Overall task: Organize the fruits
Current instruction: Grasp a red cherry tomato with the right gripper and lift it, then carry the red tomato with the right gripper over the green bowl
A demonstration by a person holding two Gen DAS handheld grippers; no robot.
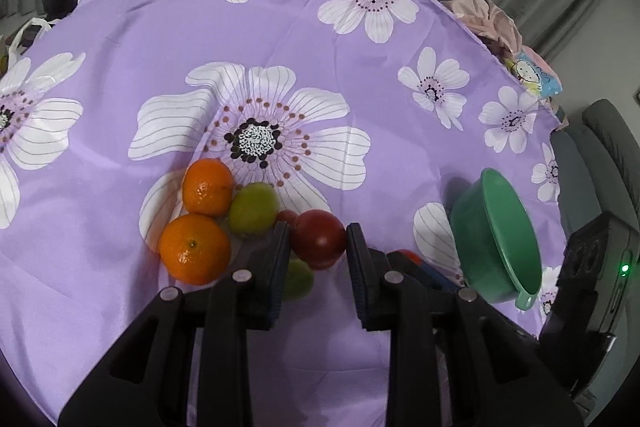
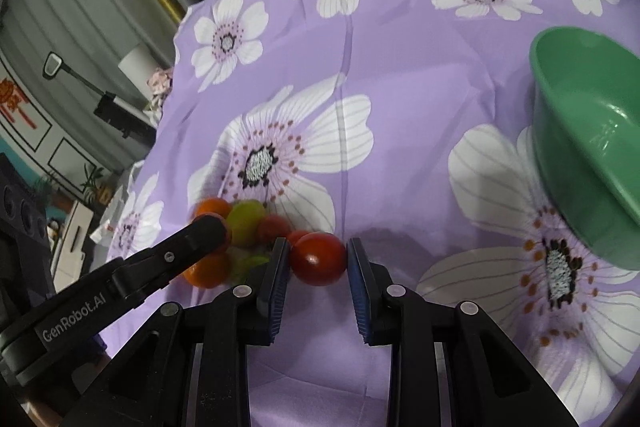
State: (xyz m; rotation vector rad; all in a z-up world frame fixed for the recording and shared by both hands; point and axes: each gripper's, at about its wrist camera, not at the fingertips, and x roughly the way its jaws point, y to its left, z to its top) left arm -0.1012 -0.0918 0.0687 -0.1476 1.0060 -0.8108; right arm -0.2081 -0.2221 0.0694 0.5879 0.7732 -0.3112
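Pinching one glossy dark-red round fruit (image 1: 318, 242) apiece: left gripper (image 1: 318, 251) and right gripper (image 2: 318, 259), pads pressed on smooth skin.

Satiny cloth tablecloth (image 1: 320, 39), glossy plastic green bowl (image 2: 592, 131), shiny-skinned red fruit (image 2: 318, 259)

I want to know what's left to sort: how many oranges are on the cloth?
2. One orange lies farther back, the other orange nearer, touching it, both left of the green fruit. More could hide behind the grippers.

The round green plastic bowl (image 2: 592, 131) right of the tongs is cut off by the frame edge (right wrist view); a small green fruit (image 1: 298, 281) sits half-hidden behind the left tongs' finger.
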